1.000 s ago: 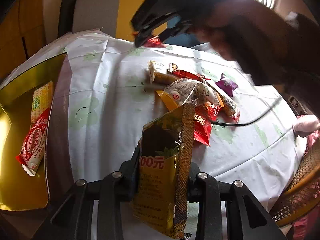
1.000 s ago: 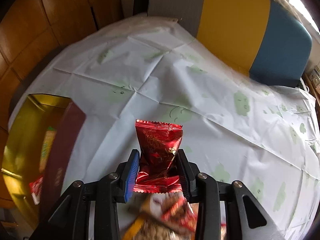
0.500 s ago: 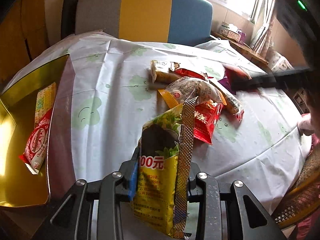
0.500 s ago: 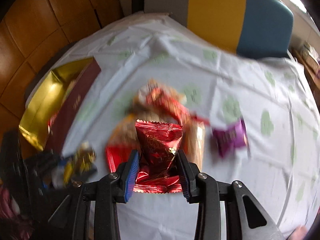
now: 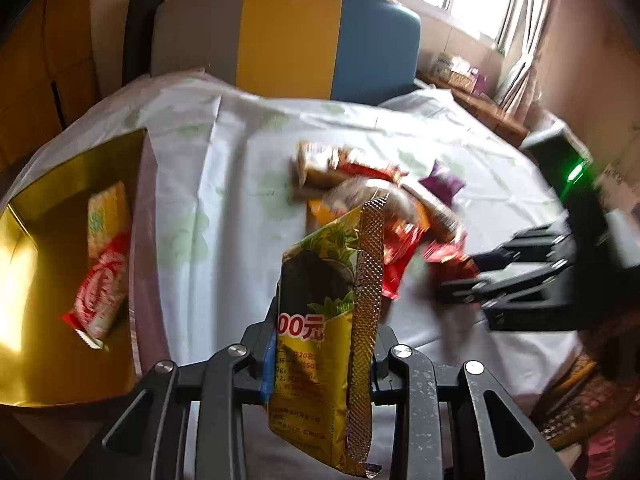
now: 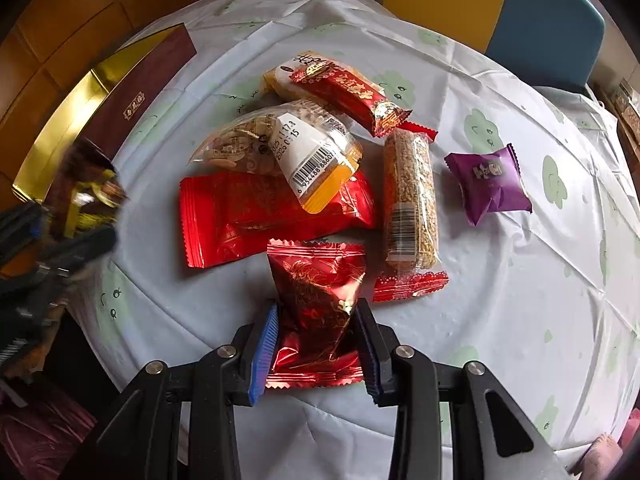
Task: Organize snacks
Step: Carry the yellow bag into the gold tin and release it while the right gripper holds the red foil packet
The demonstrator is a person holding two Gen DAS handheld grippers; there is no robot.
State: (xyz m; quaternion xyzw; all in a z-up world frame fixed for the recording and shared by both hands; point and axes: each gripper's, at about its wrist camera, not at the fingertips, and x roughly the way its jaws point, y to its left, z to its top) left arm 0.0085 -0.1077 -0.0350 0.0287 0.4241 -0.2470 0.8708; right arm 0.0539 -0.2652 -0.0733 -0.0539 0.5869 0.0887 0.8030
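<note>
The yellow packet [image 5: 320, 320] reads "00元"; the clear nut bag's label [image 6: 308, 152] shows a barcode.

The left wrist camera looked slantwise across the white cloth-covered round table [image 5: 224, 152] toward the grey, yellow and blue chair back [image 5: 288, 36]; the right wrist camera looked steeply down, close above the same heap of wrapped snacks [image 6: 304, 160], both views sharing the gold-lined box [image 6: 60, 120]
</note>
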